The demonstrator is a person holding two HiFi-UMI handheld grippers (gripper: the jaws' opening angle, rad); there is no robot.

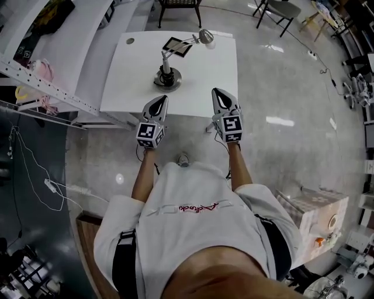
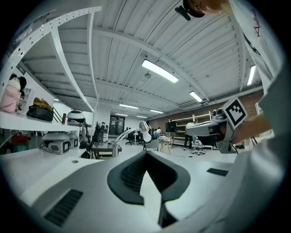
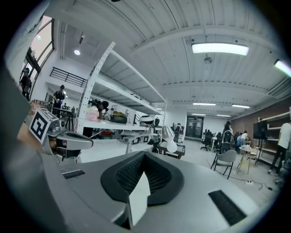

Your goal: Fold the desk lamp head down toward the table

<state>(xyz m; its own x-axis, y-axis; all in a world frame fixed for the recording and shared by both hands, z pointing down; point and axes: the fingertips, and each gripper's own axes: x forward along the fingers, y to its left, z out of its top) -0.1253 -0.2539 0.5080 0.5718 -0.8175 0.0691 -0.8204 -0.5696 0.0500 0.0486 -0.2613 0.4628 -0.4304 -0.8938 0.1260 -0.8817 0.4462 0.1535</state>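
Observation:
A silver desk lamp stands on the white table (image 1: 219, 73), with its round base (image 1: 168, 78) near the middle. Its arm slants up to the right to the lamp head (image 1: 205, 37), which is raised. My left gripper (image 1: 161, 100) and right gripper (image 1: 217, 92) hover side by side at the table's near edge, short of the lamp. Both are shut with nothing between the jaws. In the left gripper view the lamp (image 2: 132, 132) shows far ahead over the shut left gripper (image 2: 146, 155). The right gripper view has the lamp head (image 3: 168, 135) beyond the shut right gripper (image 3: 144, 157).
A dark tablet-like slab (image 1: 177, 46) lies on the table behind the lamp. Metal shelving (image 1: 41, 82) with goods runs along the left. Chairs (image 1: 280, 13) stand beyond the table. A cardboard box (image 1: 312, 219) sits on the floor at the right, and a white cable (image 1: 41, 181) trails at the left.

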